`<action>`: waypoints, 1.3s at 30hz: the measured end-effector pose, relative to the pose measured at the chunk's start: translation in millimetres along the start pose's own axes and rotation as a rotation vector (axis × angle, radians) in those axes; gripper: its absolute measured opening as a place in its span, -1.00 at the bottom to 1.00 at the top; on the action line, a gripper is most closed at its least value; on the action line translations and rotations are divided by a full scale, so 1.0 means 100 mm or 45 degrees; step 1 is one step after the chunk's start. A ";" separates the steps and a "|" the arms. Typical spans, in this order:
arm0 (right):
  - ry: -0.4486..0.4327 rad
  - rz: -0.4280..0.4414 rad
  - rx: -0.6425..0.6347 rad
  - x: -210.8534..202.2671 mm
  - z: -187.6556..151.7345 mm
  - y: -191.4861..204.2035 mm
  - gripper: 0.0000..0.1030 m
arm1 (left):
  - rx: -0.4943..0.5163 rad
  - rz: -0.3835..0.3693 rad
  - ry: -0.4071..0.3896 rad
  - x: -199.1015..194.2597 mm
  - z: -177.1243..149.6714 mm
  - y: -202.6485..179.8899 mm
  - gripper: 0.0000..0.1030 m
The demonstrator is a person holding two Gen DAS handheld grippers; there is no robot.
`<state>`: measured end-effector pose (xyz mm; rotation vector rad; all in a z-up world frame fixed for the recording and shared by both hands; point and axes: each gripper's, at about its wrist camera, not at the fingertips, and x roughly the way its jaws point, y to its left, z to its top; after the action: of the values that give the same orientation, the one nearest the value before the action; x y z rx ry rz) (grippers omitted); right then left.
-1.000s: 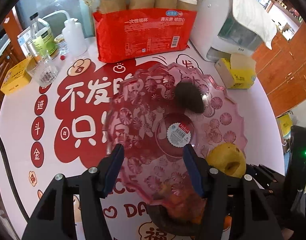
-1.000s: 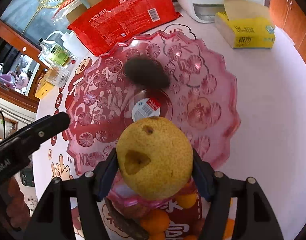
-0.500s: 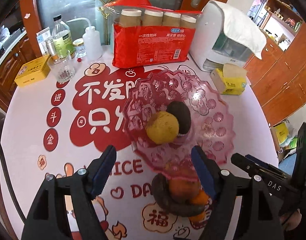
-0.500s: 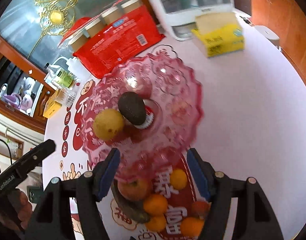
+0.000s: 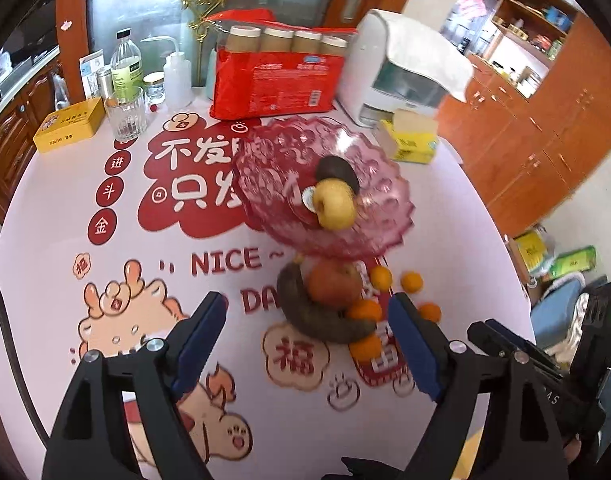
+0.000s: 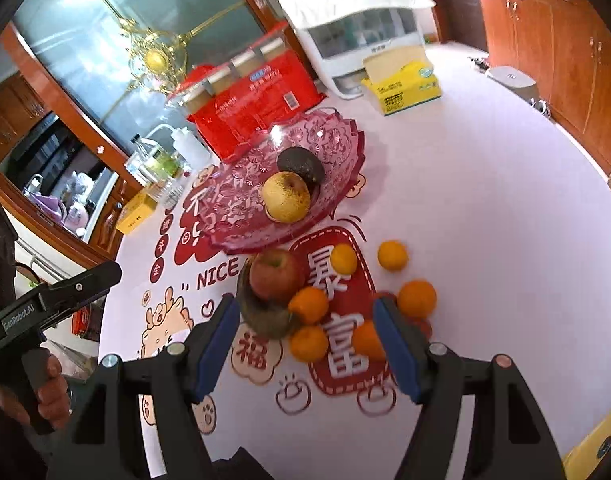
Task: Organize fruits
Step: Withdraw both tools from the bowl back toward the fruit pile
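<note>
A pink glass plate (image 5: 265,148) (image 6: 345,136) stands mid-table and holds a yellow pear (image 5: 335,202) (image 6: 286,197) touching a dark avocado (image 5: 339,170) (image 6: 301,165). In front of the plate lie a red apple (image 5: 333,284) (image 6: 275,274), a blackened banana (image 5: 317,320) (image 6: 261,312) and several oranges (image 5: 379,278) (image 6: 416,298). My left gripper (image 5: 307,300) hangs above this loose fruit, its jaws opening with nothing gripped. My right gripper (image 6: 305,306) is open and empty over the oranges. A hand (image 6: 45,392) holds the left gripper's handle.
Behind the plate stand a red pack of paper cups (image 5: 273,80), a white appliance under a cloth (image 5: 401,72) and a yellow tissue box (image 5: 413,140). A glass (image 5: 125,116), bottles (image 5: 125,64) and a yellow tin (image 5: 69,124) crowd the far left.
The right gripper let go of the pear, which now lies in the plate by the avocado. Both grippers drew back and up from the plate. The left jaws spread wider.
</note>
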<state>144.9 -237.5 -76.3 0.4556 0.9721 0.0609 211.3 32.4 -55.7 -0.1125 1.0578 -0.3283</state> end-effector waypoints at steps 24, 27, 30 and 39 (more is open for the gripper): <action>-0.095 -0.122 -0.331 -0.47 -0.74 -0.11 0.35 | -0.047 0.216 0.041 -0.31 -0.88 -0.11 0.63; -0.104 -0.121 -0.420 -0.50 -0.61 -0.20 0.35 | -0.072 0.241 0.051 -0.25 -0.86 -0.25 0.63; -0.099 -0.133 -0.498 -0.49 -0.46 -0.32 0.35 | -0.109 0.251 0.059 -0.17 -0.85 -0.41 0.63; -0.082 -0.068 -0.692 -0.44 -0.08 -0.68 0.35 | -0.208 0.224 0.050 0.16 -0.81 -0.95 0.63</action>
<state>103.1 -306.7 -73.1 -0.0682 0.8613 0.2539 128.4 -56.9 -85.0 -0.1588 1.1244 -0.0849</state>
